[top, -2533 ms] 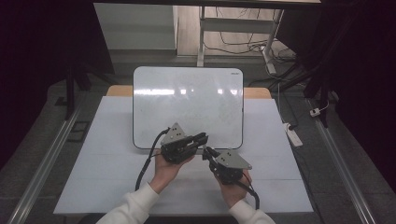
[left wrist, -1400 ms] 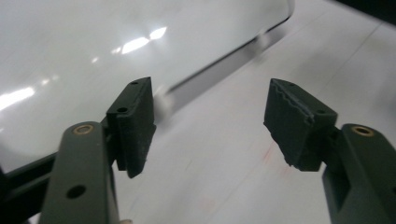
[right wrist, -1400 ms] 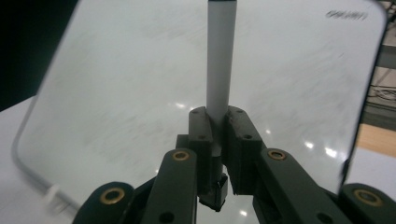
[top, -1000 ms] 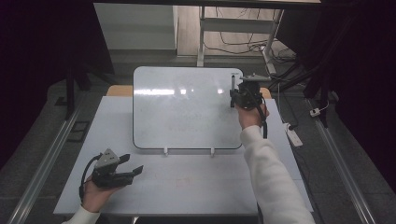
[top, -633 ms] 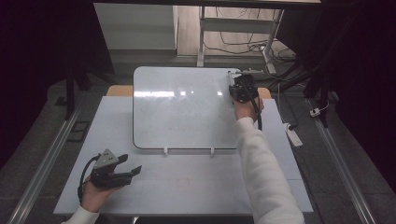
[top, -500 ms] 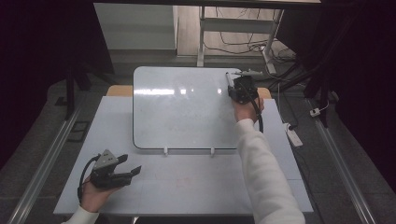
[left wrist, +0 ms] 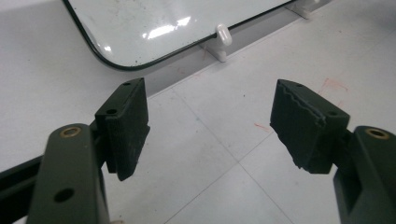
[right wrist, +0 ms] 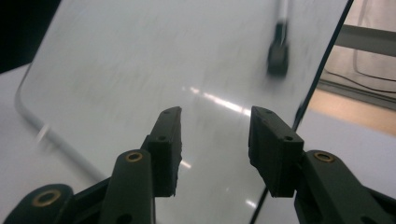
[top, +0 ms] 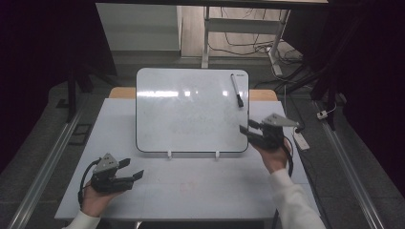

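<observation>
Marker (top: 236, 90) sits at the far right of the sloping whiteboard (top: 191, 114), apparently clinging; it could slide off. Right gripper (top: 253, 131), jaws just opening, holds nothing; left gripper (top: 129, 169) rests wide, empty, near left.

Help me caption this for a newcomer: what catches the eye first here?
The whiteboard standing propped at the far middle of the table, with a marker stuck near its top right corner. Next, the right gripper by the board's right edge, jaws just opened and empty, and the open left gripper near the table's front left.
</observation>
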A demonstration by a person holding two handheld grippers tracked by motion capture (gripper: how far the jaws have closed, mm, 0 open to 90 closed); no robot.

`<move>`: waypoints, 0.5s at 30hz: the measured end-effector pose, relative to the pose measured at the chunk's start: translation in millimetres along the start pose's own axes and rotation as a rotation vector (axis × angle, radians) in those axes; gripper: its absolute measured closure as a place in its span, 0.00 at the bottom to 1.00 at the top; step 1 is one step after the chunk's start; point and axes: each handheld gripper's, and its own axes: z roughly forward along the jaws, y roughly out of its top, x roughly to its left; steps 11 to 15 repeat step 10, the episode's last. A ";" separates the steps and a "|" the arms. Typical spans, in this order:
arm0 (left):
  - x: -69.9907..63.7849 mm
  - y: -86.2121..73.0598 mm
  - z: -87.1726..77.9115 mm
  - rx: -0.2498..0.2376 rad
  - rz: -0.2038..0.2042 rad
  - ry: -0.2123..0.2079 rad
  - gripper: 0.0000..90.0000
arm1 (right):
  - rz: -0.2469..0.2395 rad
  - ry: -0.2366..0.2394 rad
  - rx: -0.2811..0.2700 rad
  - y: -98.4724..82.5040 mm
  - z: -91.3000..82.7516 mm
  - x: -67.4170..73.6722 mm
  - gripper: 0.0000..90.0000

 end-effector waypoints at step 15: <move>-1.5 2.9 3.2 0.002 0.017 -0.014 0.32 | -0.031 0.083 0.055 -65.6 -32.1 1.1 0.55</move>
